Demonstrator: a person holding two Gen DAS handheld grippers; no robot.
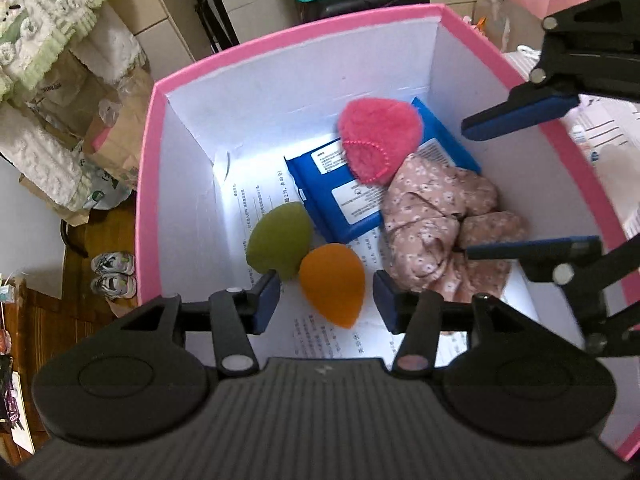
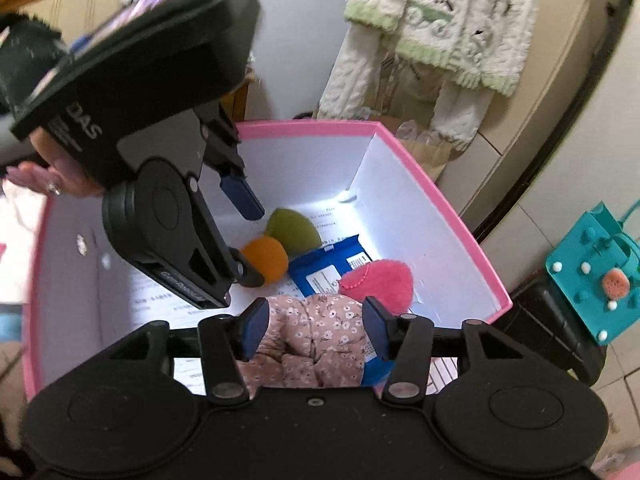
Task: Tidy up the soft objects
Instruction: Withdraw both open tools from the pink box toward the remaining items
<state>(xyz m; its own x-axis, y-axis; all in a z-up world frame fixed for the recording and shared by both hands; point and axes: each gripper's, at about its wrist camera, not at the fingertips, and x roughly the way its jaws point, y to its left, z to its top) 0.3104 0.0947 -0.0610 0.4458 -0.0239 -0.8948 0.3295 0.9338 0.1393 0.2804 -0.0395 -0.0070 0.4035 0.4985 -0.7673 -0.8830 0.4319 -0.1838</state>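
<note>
A pink box (image 1: 148,168) with white walls holds a green sponge (image 1: 278,240), an orange sponge (image 1: 332,284), a blue wipes pack (image 1: 352,196), a fluffy pink pouch (image 1: 380,136) and a floral pink cloth (image 1: 440,220). My left gripper (image 1: 326,304) is open over the orange sponge, above the box floor. My right gripper (image 2: 312,328) is open just above the floral cloth (image 2: 316,336); it also shows in the left wrist view (image 1: 472,188). The box (image 2: 460,216), both sponges (image 2: 266,258), the pack (image 2: 328,268) and the pouch (image 2: 380,280) show in the right wrist view.
Printed paper sheets (image 1: 256,200) line the box floor. A white and green knit garment (image 2: 432,32) hangs beside the box. A teal bag (image 2: 592,272) sits on a black case (image 2: 560,340). Shoes (image 1: 112,276) lie on the wooden floor.
</note>
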